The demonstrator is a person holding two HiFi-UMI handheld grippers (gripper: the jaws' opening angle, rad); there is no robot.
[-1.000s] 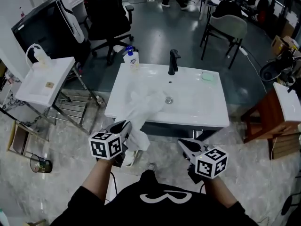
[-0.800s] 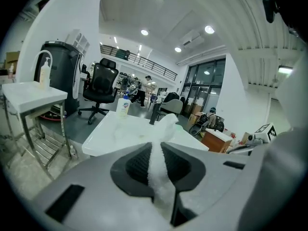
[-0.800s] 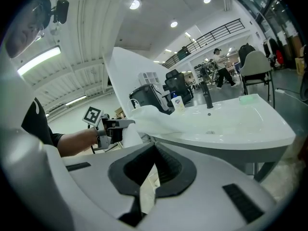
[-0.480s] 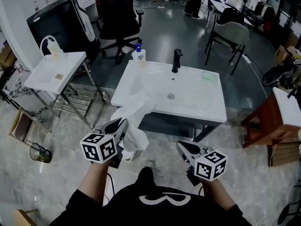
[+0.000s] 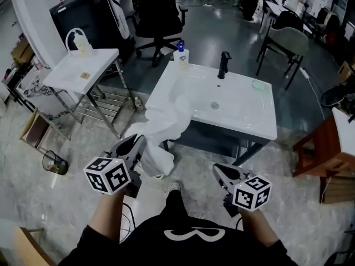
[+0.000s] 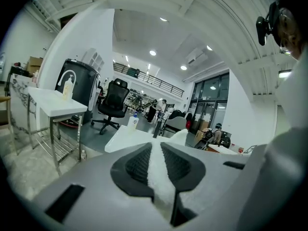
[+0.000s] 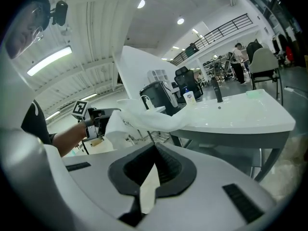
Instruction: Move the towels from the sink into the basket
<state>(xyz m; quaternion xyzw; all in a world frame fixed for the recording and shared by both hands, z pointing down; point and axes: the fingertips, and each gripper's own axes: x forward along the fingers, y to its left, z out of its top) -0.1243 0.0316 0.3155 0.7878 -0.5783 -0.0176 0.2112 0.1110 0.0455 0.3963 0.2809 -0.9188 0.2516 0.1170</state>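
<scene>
Sink (image 5: 244, 108) white, dead ahead beyond both grippers. Towel (image 5: 164, 121) draped off its front-left rim, stretched down to left gripper (image 5: 135, 146) and clamped tight between those pads. Right gripper (image 5: 222, 173) off to the side, well clear of the cloth, jaws together, empty far as visible.

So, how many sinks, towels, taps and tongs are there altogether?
White ceramic sinks: 2
White cloth towel: 1
Black tap: 1
Left tongs and right tongs: 2
Total: 6
</scene>
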